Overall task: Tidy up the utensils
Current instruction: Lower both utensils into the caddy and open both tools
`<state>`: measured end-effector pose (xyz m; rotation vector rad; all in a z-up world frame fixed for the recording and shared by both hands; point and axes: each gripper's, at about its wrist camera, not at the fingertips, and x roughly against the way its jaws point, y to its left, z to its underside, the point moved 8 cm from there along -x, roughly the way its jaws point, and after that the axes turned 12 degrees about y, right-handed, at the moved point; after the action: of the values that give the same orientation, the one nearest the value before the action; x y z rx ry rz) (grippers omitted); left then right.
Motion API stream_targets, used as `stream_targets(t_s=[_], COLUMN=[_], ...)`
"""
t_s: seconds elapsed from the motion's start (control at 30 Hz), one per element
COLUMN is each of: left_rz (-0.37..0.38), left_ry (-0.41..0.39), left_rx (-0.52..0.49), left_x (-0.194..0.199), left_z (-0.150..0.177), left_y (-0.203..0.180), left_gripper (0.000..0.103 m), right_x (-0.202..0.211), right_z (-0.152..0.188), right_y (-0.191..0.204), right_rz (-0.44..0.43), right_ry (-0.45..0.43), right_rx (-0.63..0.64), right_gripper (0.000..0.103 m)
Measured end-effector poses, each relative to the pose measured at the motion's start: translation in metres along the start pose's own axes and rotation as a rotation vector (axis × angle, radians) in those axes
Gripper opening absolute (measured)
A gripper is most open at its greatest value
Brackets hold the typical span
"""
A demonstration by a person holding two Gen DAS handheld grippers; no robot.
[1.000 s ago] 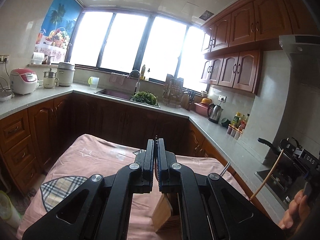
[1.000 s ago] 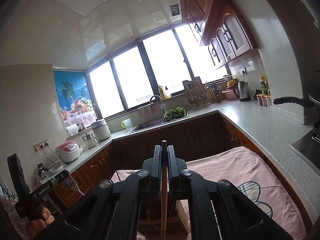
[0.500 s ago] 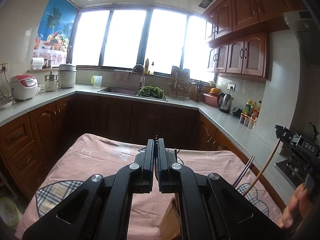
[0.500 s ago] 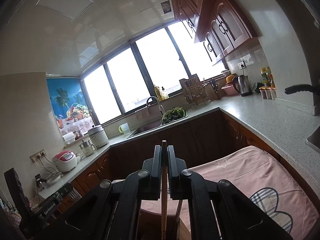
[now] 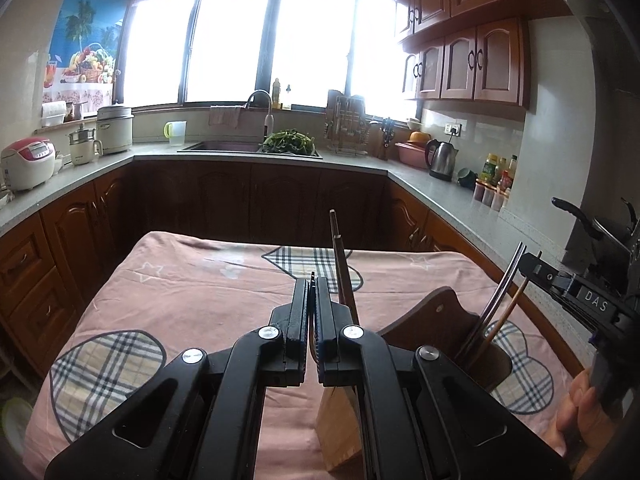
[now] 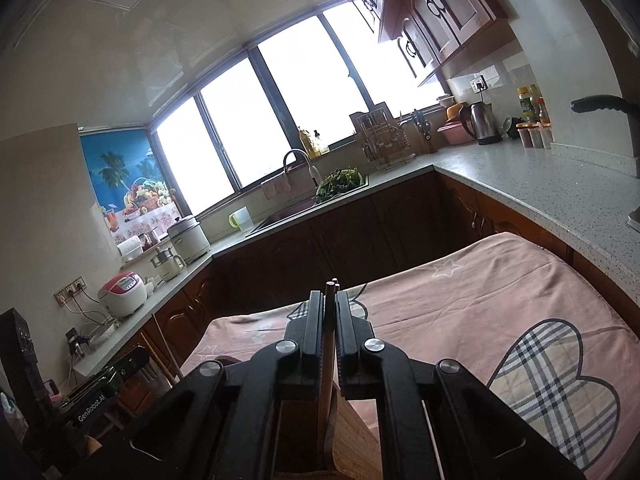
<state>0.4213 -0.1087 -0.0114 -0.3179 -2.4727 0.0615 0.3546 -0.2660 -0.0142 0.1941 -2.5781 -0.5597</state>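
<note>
**Several utensils already in the holder, one chopstick going in**

Several long utensils already stand in the wooden utensil holder (image 5: 444, 320), which sits on the pink cloth (image 5: 192, 288) covering the desk, toward its near right corner as the left wrist view shows it. A dark stick (image 5: 342, 264) rises from the holder's left part, just beside the left hand-held gripper (image 5: 311, 292). In the rounded compartment on the right lean a metal-handled utensil (image 5: 496, 308) and a brown chopstick (image 5: 505, 316); how deep they sit is hidden by the rim.

The right hand-held gripper (image 6: 329, 304) is pinching that brown chopstick (image 6: 327, 364) near its top, with the shaft running down toward the holder (image 6: 352, 440) below. I judge that this piece is being lowered into, or is just seated in, its compartment; the bottom end cannot be seen.

The left hand-held gripper hovers over the cloth with its fingers pressed together, and I see nothing between them.

No loose utensils show on the visible cloth, so the sorting looks close to done. What seems left is releasing the chopstick, though the desk's near edge lies hidden behind both tools.
</note>
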Motion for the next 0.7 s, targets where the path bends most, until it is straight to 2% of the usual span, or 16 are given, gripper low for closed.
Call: stream_targets(t_s=[0.13,0.47,0.53,0.57,0.6,0.63,0.67,0.7], left_rz=[0.025,0.037,0.047,0.046,0.046,0.047,0.049,0.048], left_ry=[0.036,0.057,0.061,0.063,0.061,0.06,0.056,0.046], left_rx=[-0.003,-0.011,-0.01,-0.008,-0.007,-0.006,-0.002,0.003], left_x=[-0.009,-0.007,-0.007,-0.006,-0.005,-0.003,-0.001,0.001], left_z=[0.007,0.005,0.004,0.004,0.004,0.004,0.004,0.003], left_y=[-0.001,-0.005,-0.006,-0.006,-0.006,-0.006,-0.006,-0.005], left_gripper=[0.002,0.003,0.006,0.011,0.021,0.029,0.047,0.055], right_x=[-0.003,-0.005,-0.005,-0.005,-0.006,-0.005,-0.004,-0.002], right_z=[0.004,0.004,0.004,0.005,0.005,0.005,0.005,0.006], right_y=[-0.001,0.002,0.002,0.002,0.001,0.0,0.0,0.0], right_rz=[-0.003,0.002,0.003,0.006,0.009,0.009,0.001,-0.007], right_ry=[0.03,0.068,0.074,0.078,0.083,0.086,0.086,0.082], right_rx=[0.011,0.015,0.012,0.01,0.006,0.002,-0.003,-0.008], right_gripper=[0.006,0.01,0.011,0.013,0.015,0.026,0.043,0.051])
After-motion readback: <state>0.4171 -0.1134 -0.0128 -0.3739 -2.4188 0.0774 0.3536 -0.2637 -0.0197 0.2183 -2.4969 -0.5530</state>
